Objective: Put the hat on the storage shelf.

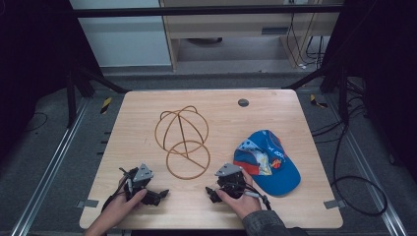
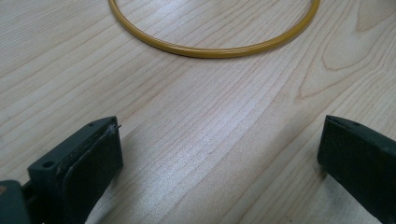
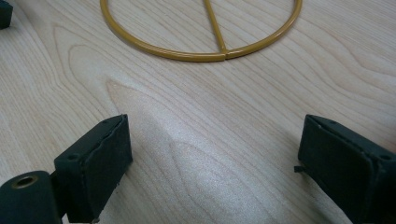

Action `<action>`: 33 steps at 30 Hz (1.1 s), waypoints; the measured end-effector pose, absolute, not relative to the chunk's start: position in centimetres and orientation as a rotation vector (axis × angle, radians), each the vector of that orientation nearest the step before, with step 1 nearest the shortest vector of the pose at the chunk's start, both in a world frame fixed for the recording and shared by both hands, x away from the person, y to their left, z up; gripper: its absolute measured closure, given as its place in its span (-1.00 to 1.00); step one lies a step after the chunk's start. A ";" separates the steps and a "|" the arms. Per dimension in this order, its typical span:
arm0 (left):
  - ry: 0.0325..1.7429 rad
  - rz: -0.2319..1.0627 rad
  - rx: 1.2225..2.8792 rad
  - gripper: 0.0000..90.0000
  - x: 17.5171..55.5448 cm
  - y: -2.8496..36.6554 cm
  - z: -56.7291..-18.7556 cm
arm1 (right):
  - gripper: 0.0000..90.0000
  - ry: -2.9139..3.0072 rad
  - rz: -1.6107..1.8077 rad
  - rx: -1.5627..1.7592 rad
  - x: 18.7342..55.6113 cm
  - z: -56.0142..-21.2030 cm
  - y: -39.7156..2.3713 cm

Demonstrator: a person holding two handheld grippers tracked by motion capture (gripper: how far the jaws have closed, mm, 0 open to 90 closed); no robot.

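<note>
A gold wire frame (image 1: pixel 183 141), a round base ring with arched hoops, lies tipped over at the middle of the wooden table (image 1: pixel 147 105). To its right rests a blue cap (image 1: pixel 268 161) with red and white panels. My left gripper (image 1: pixel 156 195) sits on the table near the front edge, left of the base ring, jaws open and empty. The right gripper (image 1: pixel 211 192) rests between the ring and the cap, also open and empty. The ring's rim (image 2: pixel 215 50) curves ahead of the left jaws, and the rim with one spoke (image 3: pixel 201 55) lies ahead of the right jaws.
A small dark disc (image 1: pixel 243 103) sits near the table's far edge. Black cables (image 1: pixel 354 182) loop on the floor to the right, and metal rails run along both sides of the table. Bare wood stretches at the far left and far right.
</note>
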State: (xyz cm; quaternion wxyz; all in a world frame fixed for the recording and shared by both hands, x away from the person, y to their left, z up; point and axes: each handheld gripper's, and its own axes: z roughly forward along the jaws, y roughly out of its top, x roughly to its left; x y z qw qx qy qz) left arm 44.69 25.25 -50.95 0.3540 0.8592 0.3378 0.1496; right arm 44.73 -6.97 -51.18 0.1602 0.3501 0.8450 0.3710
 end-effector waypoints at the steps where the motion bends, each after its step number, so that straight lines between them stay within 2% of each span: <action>1: 0.874 0.387 2.221 -1.00 44.7 25.3 -50.9 | -0.78 2.414 1.060 1.001 44.7 -51.2 -7.0; 9: 0.873 0.387 2.222 -1.00 44.7 25.3 -50.9 | -0.76 2.439 1.040 0.995 44.4 -50.9 -7.0; 14: 0.874 0.387 2.222 -1.00 44.7 25.3 -50.9 | -0.73 2.487 0.960 0.903 43.4 -49.2 -7.5; 24: 0.874 0.387 2.222 -1.00 44.7 25.3 -50.9 | -0.64 2.411 0.916 0.976 43.9 -44.2 -14.2; 33: 0.874 0.387 2.222 -1.00 44.7 25.3 -50.9 | -0.60 2.392 0.841 1.095 45.1 -41.9 -19.2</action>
